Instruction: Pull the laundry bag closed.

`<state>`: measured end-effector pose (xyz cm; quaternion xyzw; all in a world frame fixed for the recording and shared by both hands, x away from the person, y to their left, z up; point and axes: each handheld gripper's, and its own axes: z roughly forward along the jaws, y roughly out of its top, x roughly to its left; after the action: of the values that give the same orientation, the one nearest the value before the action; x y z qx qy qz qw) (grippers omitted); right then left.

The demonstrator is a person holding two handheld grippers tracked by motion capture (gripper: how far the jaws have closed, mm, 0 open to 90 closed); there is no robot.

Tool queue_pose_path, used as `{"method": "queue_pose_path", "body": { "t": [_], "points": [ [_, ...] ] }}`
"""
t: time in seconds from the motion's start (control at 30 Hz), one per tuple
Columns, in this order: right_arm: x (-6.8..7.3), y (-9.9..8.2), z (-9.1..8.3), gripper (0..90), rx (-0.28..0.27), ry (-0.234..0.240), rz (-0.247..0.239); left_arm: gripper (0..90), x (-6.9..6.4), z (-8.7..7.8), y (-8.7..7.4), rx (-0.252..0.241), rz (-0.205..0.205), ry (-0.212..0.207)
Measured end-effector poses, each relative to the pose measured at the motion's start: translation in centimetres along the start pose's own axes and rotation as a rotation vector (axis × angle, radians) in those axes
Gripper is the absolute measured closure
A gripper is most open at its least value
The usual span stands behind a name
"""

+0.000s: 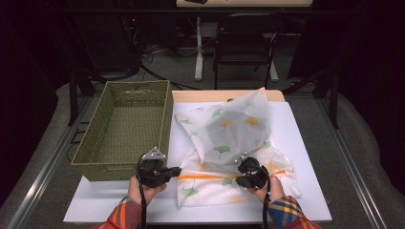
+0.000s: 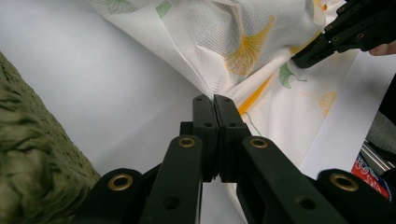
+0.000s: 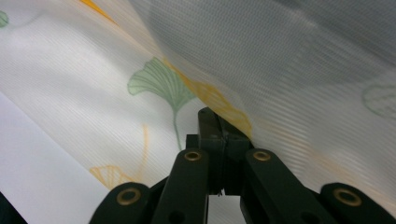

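The white sheer cloth printed with green and yellow ginkgo leaves (image 1: 234, 148) is spread on the white table (image 1: 305, 143), right of the green woven basket (image 1: 125, 126). Its near edge is pinched at both ends by the left gripper (image 1: 177, 170) and right gripper (image 1: 240, 168), jaws pressed together; the basket lies nearer the left.

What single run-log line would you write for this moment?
left gripper: shut on cloth edge | right gripper: shut on cloth fold, lifted | basket: left of cloth | surface: white board
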<state>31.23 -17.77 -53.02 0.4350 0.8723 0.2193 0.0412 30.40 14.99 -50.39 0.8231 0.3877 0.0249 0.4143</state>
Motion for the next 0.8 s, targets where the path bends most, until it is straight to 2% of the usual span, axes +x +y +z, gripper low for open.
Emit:
{"method": "queue_pose_path", "body": {
  "t": [0.1, 0.17, 0.2, 0.23, 0.3, 0.67, 0.8],
  "points": [
    [-0.5, -0.3, -0.2, 90.0, -0.004, -0.004, -0.001, 89.4, 0.0, 0.0, 0.0, 0.001, -0.001, 0.002],
    [-0.5, -0.4, -0.4, 90.0, 0.003, -0.013, 0.03, 89.4, 0.1, 0.0, 0.0, -0.002, 0.001, 0.004],
    [-0.8, -0.5, -0.4, 90.0, -0.008, -0.016, 0.009, 89.4, 0.1, 0.0, 0.0, -0.002, -0.002, 0.003],
    [-0.8, -0.5, -0.5, 90.0, -0.004, -0.015, 0.029, 89.4, 0.1, 0.0, 0.0, -0.003, -0.002, 0.004],
    [-1.1, -0.7, -0.5, 90.0, -0.006, -0.022, 0.015, 89.4, 0.1, 0.0, 0.0, -0.002, -0.002, 0.005],
    [-1.8, -1.3, -0.9, 90.0, -0.003, -0.04, 0.045, 89.4, 0.1, -0.1, 0.0, 0.001, -0.004, 0.007],
    [-2.0, -1.3, -1.0, 90.0, -0.005, -0.044, 0.037, 89.4, 0.2, -0.1, 0.0, 0.001, -0.002, 0.011]
  ]
}}
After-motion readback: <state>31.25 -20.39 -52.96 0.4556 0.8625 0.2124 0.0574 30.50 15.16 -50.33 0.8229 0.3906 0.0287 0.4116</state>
